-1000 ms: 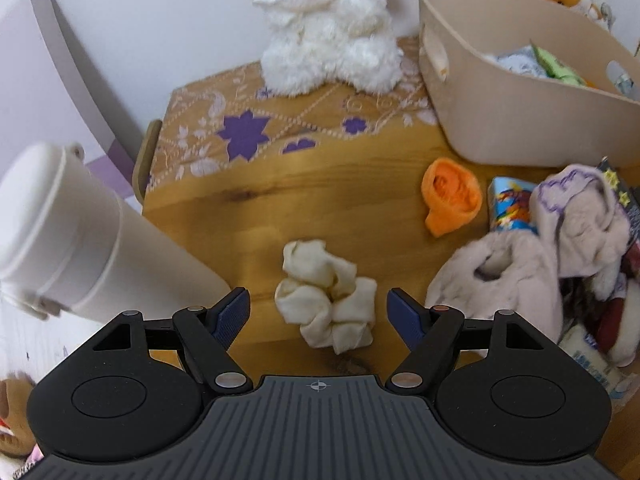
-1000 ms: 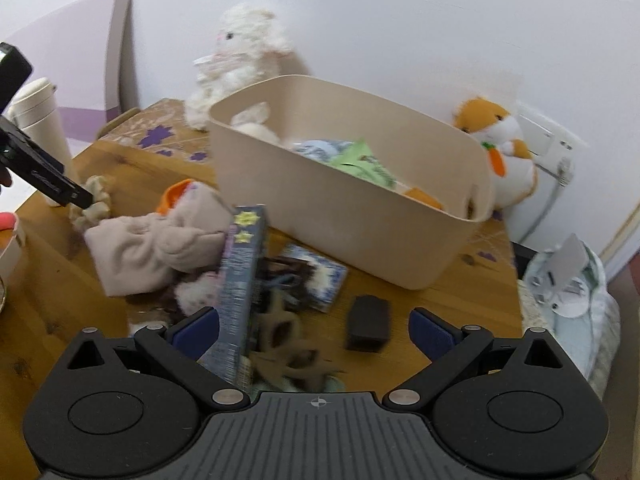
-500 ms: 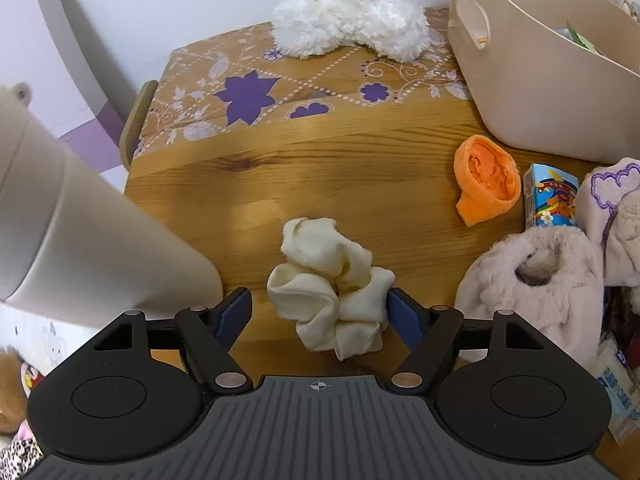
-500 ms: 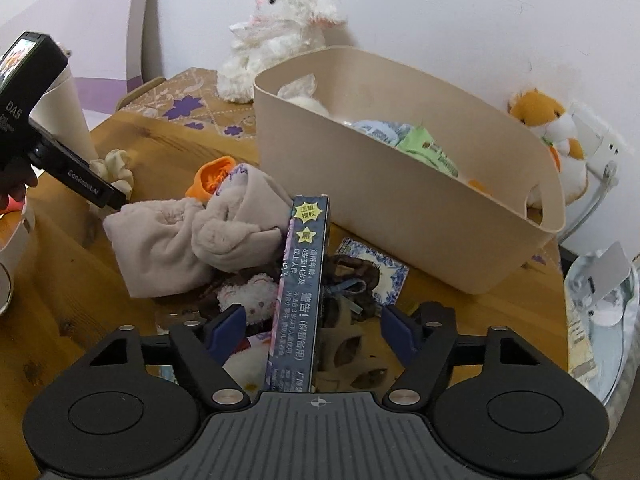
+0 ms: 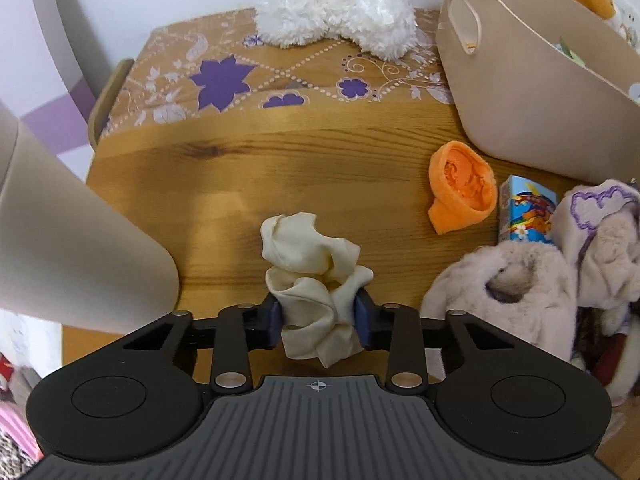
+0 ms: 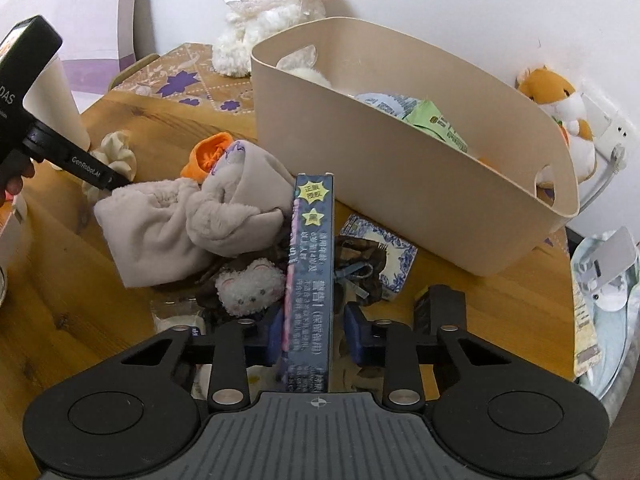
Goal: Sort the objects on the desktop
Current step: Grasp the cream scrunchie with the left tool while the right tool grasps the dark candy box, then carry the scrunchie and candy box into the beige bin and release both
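Both grippers just closed, left gripper (image 5: 319,317) now clamped on cream scrunchie (image 5: 310,276), crumpled, on wooden table (image 5: 248,176), right gripper (image 6: 310,334) pinching dark blue box (image 6: 310,280) standing on edge, only right view shows bin's (image 6: 400,184) contents, hamster toy (image 6: 560,100).

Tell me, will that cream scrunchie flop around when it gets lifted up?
Probably yes. The cream scrunchie is soft bunched cloth, so its loose folds will likely droop. It looks light, and the left gripper, whose jaws have just been closing, already squashes it, so it shouldn't break or roll.
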The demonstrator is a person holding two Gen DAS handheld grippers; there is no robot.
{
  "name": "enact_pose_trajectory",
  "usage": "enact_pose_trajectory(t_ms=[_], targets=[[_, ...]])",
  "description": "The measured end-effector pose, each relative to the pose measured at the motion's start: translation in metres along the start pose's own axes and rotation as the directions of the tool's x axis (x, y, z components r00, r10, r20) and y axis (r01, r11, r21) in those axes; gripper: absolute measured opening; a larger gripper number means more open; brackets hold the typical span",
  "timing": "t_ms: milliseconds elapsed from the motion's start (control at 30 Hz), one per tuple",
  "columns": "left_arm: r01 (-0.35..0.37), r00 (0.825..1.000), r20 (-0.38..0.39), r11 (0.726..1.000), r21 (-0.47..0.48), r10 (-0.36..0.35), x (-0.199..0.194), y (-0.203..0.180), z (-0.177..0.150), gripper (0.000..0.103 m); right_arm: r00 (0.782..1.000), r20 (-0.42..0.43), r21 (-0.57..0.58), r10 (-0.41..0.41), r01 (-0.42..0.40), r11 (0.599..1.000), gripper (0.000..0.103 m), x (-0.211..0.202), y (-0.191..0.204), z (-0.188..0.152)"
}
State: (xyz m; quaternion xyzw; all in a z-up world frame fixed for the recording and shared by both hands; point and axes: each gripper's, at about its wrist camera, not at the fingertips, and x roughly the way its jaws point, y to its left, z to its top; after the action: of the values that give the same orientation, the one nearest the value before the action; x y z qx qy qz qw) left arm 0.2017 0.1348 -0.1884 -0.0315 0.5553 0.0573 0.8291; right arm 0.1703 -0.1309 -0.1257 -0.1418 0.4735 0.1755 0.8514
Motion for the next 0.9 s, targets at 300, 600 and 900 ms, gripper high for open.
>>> enact_pose_trajectory(t_ms=[300, 600, 900], targets=[[0.004, 1.000, -0.003, 0.999, 0.036, -0.004, -0.010, -0.006, -0.016, 0.016, 1.000, 0.016, 0.052, 0.023, -0.024, 0.998, 0.021, -0.018, -0.001, -0.010], [-0.015, 0.999, 0.041, 1.000, 0.027, 0.013, -0.042, -0.016, -0.030, 0.015, 0.997, 0.065, 0.065, 0.039, -0.043, 0.997, 0.021, -0.045, -0.017, -0.013], [-0.027, 0.993, 0.113, 0.999, 0.046, 0.021, -0.098, -0.040, -0.039, 0.015, 0.983, 0.157, 0.043, 0.091, -0.099, 0.994, 0.021, -0.088, -0.049, -0.010]])
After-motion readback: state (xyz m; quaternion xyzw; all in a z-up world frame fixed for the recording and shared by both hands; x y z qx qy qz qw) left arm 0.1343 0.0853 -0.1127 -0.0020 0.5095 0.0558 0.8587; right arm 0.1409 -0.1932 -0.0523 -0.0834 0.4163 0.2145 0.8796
